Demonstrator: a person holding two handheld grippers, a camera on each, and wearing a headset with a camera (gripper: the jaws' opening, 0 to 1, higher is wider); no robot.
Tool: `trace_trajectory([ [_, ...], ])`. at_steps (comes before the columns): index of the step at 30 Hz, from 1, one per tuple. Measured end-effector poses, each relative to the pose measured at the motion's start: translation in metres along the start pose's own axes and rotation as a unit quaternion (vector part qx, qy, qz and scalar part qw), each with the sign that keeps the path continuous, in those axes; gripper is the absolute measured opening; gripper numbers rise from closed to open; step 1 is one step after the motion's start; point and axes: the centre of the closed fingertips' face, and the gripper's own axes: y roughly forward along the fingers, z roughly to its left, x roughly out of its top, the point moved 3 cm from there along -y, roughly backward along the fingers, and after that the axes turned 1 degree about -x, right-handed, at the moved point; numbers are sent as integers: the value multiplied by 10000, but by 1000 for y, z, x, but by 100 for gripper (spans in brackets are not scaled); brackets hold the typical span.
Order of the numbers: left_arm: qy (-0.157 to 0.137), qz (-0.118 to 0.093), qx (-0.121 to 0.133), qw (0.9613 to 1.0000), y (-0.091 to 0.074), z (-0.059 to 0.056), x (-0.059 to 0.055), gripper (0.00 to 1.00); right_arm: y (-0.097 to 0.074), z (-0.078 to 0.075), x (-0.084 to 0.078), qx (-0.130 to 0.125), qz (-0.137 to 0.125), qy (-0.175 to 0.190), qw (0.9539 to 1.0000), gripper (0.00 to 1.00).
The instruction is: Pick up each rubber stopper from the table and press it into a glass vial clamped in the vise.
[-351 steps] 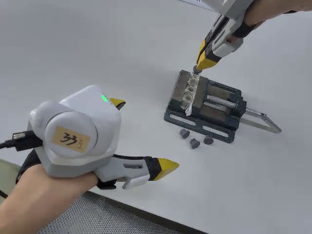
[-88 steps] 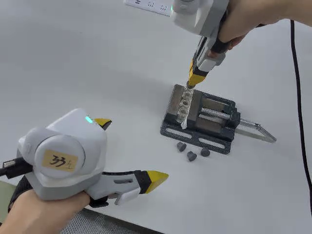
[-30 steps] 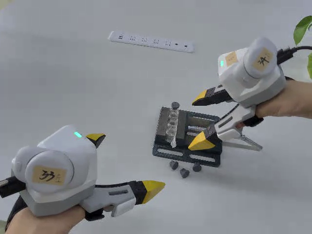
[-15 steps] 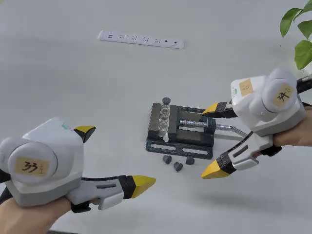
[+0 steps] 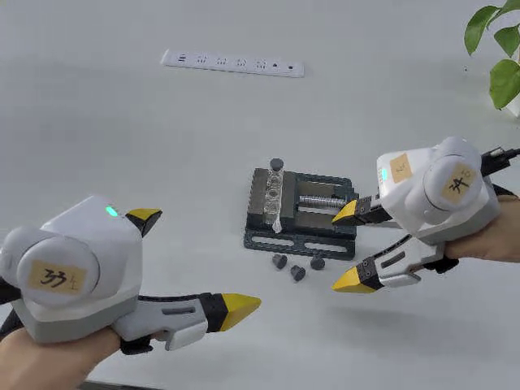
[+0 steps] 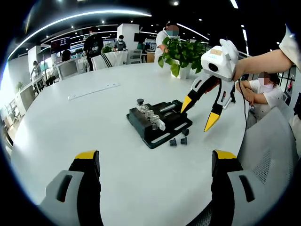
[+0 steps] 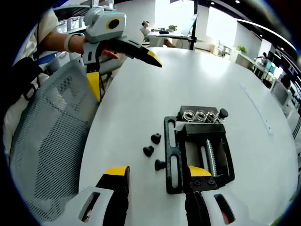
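Observation:
A dark vise holds a row of glass vials. The far vial carries a grey rubber stopper; the same stopper caps the right end of the row in the right gripper view. Three loose stoppers lie on the table in front of the vise, and they are also seen as stoppers left of it. My right gripper hovers open just right of them, holding nothing. My left gripper is open and empty at the near left, well away from the vise.
A white power strip lies at the far side of the round white table. A potted plant stands at the right edge. A mesh chair sits by the near table edge. People stand in the room behind.
My right gripper was shut over the far vial, then drew back, opened, and now sits lower, nearer the loose stoppers. The stopper stays in the vial. The head camera has shifted.

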Motion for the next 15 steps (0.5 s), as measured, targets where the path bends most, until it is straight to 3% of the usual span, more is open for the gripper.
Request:
trace_trajectory([
  [9, -70, 23, 11, 10000, -1, 1, -5, 98, 18, -3, -6, 34, 154, 42, 9999, 24],
  [15, -108, 36, 37, 9999, -1, 3, -8, 98, 24, -5, -8, 91, 184, 82, 9998, 19],
])
